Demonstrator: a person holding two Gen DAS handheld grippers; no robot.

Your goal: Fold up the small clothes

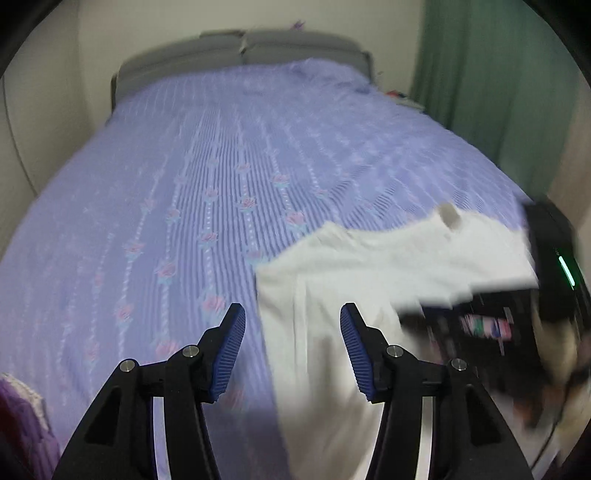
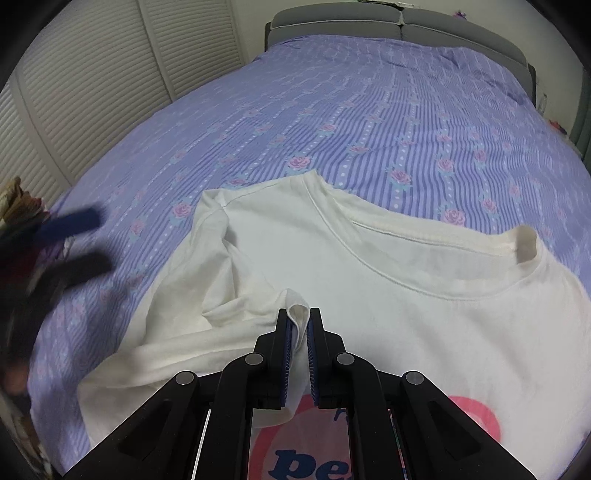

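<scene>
Lying on a bed (image 2: 332, 122) with a lilac striped, rose-patterned sheet is one white T-shirt (image 2: 388, 280), its neckline toward the grey headboard (image 2: 369, 22) and a pink and blue print near its front. Two tongs are at work. The right gripper (image 2: 299, 325) has its blue pads pinched narrowly on a small fold of the shirt's fabric. The left gripper (image 1: 291, 328) hangs with its jaws apart and nothing between them, just above the shirt's edge where it meets the sheet.
</scene>
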